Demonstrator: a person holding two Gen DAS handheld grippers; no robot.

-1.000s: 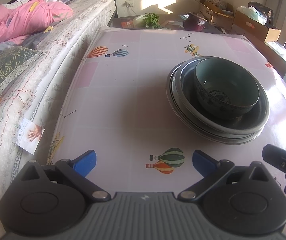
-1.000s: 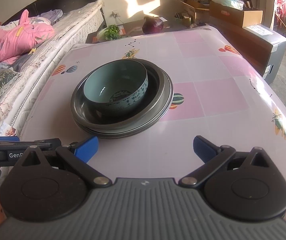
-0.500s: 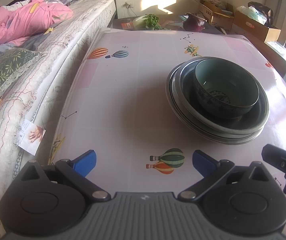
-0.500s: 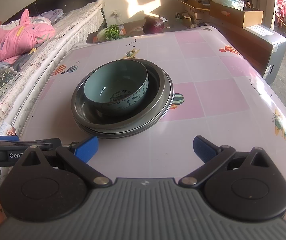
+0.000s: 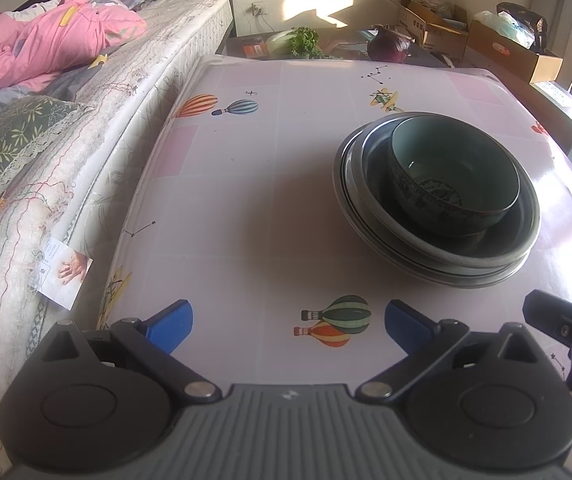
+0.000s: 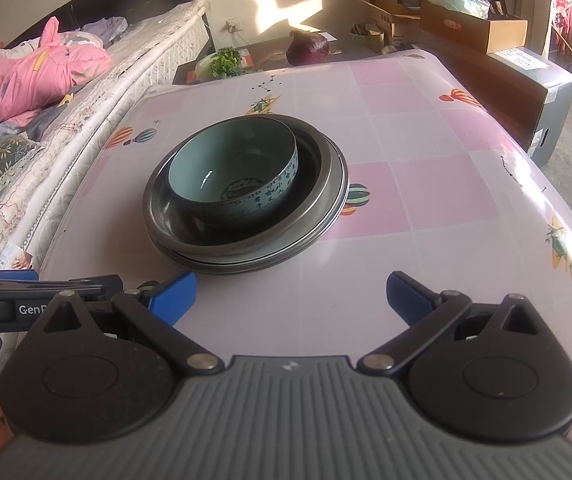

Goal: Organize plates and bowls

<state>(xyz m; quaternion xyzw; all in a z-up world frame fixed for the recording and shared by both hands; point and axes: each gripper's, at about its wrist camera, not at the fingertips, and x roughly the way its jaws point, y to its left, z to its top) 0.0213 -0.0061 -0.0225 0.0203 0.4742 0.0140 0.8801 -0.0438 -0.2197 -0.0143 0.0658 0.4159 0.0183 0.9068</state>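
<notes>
Tools [image 6: 290, 296] apart; teal bowl [image 6: 238, 172] in stacked plates [image 6: 322, 216].

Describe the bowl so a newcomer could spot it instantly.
Find the pink balloon-print table beside the bed. Near its middle sits a stack of grey metal plates. The bowl rests inside them: the only pale teal ceramic piece, with dark blue patterning.

The left gripper [image 6: 18, 296], seen from the right wrist, bears the partial lettering "GenR".
</notes>
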